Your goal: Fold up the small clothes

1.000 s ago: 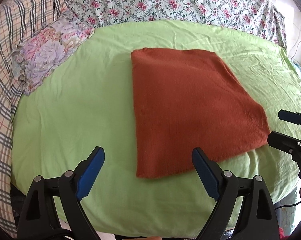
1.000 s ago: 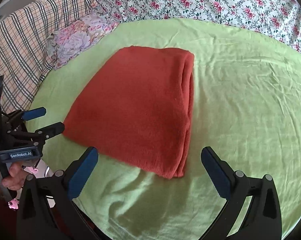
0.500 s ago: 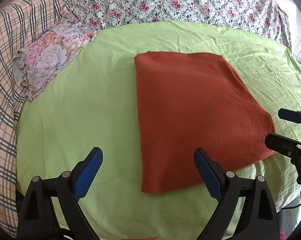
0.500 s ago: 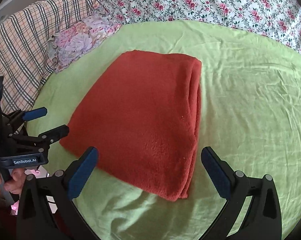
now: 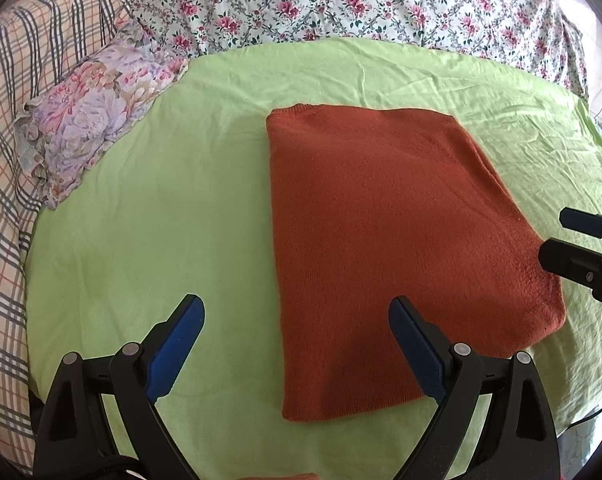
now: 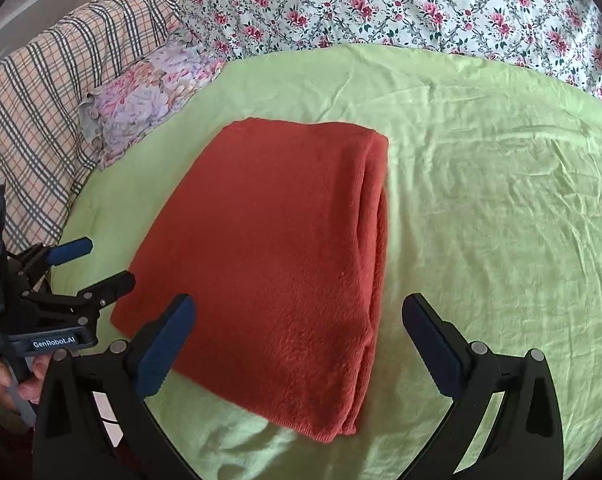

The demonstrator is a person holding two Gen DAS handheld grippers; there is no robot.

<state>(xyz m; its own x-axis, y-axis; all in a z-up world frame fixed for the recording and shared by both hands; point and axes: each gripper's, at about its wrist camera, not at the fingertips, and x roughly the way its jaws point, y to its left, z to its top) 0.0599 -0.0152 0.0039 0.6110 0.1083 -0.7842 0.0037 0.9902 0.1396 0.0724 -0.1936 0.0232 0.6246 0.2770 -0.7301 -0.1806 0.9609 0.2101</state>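
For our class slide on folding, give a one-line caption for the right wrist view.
Right gripper open over a folded red garment on a green sheet, left gripper open beside it.

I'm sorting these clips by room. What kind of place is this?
Most likely a bedroom, with the work done on a bed. A green sheet covers a soft surface, a floral pillow and a floral quilt lie at its far side, and a folded rust sweater rests on the sheet.

A bed under a green sheet (image 5: 149, 240), with a floral quilt (image 5: 341, 4), plaid blanket (image 5: 9, 92) and flowered pillow (image 5: 89, 120) behind
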